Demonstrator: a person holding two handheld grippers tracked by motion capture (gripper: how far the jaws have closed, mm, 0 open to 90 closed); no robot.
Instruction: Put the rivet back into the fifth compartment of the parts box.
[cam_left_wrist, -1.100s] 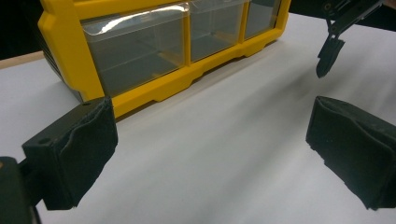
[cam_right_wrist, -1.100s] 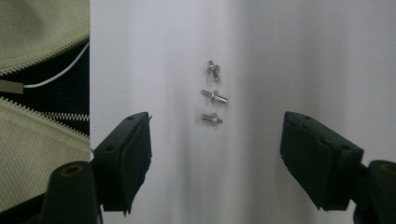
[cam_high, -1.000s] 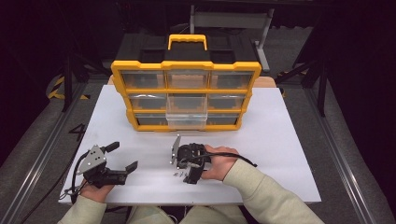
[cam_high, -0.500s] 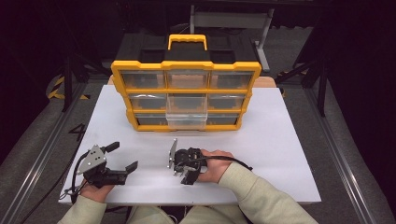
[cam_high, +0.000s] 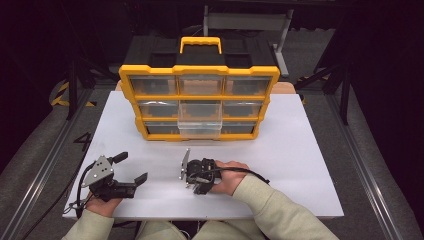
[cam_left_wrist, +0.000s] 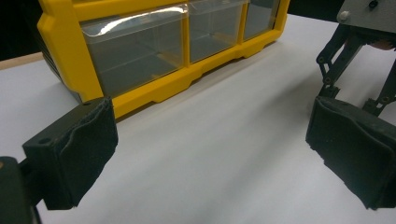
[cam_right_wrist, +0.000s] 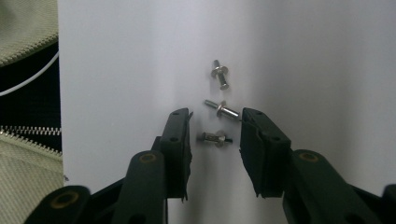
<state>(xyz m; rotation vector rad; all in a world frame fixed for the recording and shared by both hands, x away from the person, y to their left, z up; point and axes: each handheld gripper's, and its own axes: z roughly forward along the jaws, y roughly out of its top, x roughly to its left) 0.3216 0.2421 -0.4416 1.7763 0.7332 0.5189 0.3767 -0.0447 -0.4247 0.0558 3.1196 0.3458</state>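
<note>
White table (cam_high: 310, 150), yellow drawer cabinet (cam_high: 200, 102) at its far side, bottom middle drawer (cam_high: 200, 127) pulled out, likely ready to take small parts. Near edge: left gripper (cam_high: 122, 175) resting on the table, jaws spread wide, holding nothing, apparently parked. Right gripper (cam_right_wrist: 215, 135) turned down over three rivets (cam_right_wrist: 219, 109) lying loose just before the person, jaws partly open astride the nearest rivet (cam_right_wrist: 215, 138), not touching it, one jaw tip close to the middle one. Probably lined up for a pinch.
</note>
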